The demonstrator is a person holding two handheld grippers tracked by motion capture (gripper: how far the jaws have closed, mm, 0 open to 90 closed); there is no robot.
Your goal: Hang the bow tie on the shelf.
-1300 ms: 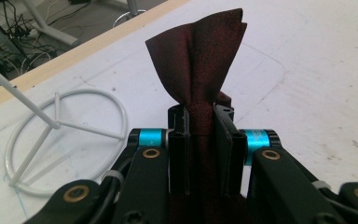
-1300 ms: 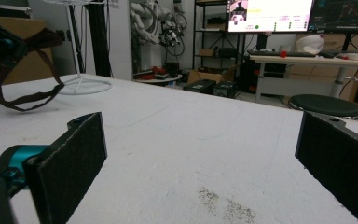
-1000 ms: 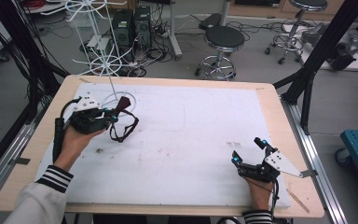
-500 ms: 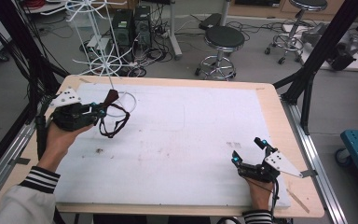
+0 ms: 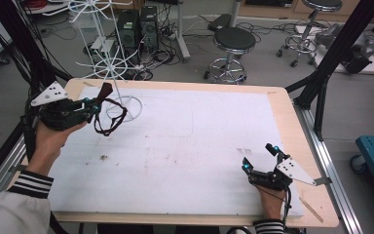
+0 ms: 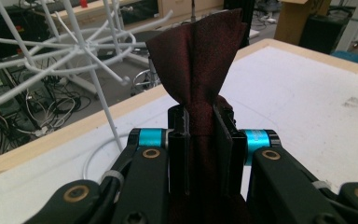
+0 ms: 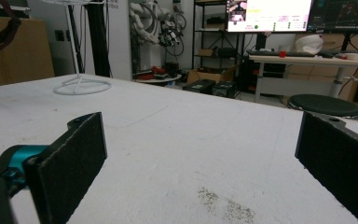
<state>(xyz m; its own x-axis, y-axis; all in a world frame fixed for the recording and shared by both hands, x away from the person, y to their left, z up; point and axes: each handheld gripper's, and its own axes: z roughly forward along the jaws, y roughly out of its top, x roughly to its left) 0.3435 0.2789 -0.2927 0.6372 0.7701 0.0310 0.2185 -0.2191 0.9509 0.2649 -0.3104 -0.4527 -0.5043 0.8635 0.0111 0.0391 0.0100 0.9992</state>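
- High view: the left gripper (image 5: 93, 104) pinched a dark red strap (image 5: 108, 116) above the table's far left corner, just beside the white wire rack (image 5: 108, 68). The right gripper (image 5: 259, 158) rested near the front right edge of the white mat (image 5: 195, 131), and the wide middle was free.
- Left gripper view: the jaws were pressed on the strap's (image 6: 200, 65) folded cloth; no label was readable.
- Right gripper view: the jaws stood spread wide apart over bare mat (image 7: 177, 140). The writing on the far monitor (image 7: 268, 15) was too small to read.
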